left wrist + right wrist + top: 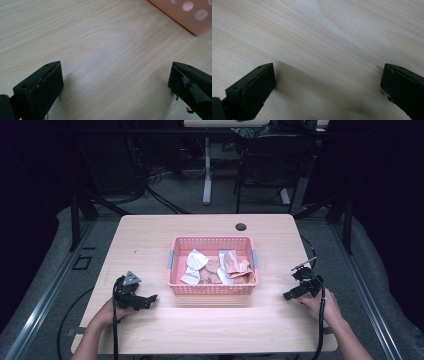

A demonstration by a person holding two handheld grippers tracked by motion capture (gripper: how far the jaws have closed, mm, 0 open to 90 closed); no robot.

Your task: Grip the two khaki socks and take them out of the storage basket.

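Counter point(150, 235) of pale wood, seen from the high view. At its middle, pink basket point(212, 292) with perforated walls and grey handles at both short ends. Inside the basket, loose heap of small cloth pieces: white cloth point(194, 266) toward the left half, tan cloth point(235, 265) toward the right half, a brownish piece between them, all overlapping. Exact count of pieces not readable.

Left tool point(150, 298) near the basket's front left corner, resting low over the bare counter, held by the left hand point(112, 312), jaws pointing toward the basket. Grey three-cornered plate on top, black cable trailing back toward the counter's near edge. In the left gripper view point(115, 82), both black jaws wide apart, bare wood grain between them, a corner of the pink basket point(192, 17) at the upper right, apart from the jaws.

Right tool point(289, 295) off the basket's front right corner, held by the right hand point(320, 307), jaws pointing toward the basket, cable running down along the forearm. In the right gripper view point(327, 82), jaws likewise spread wide, nothing but bare wood between them, shadows under each jaw.

Neither tool touching basket or cloth. Dark round grommet hole point(241, 226) in the counter beyond the basket.
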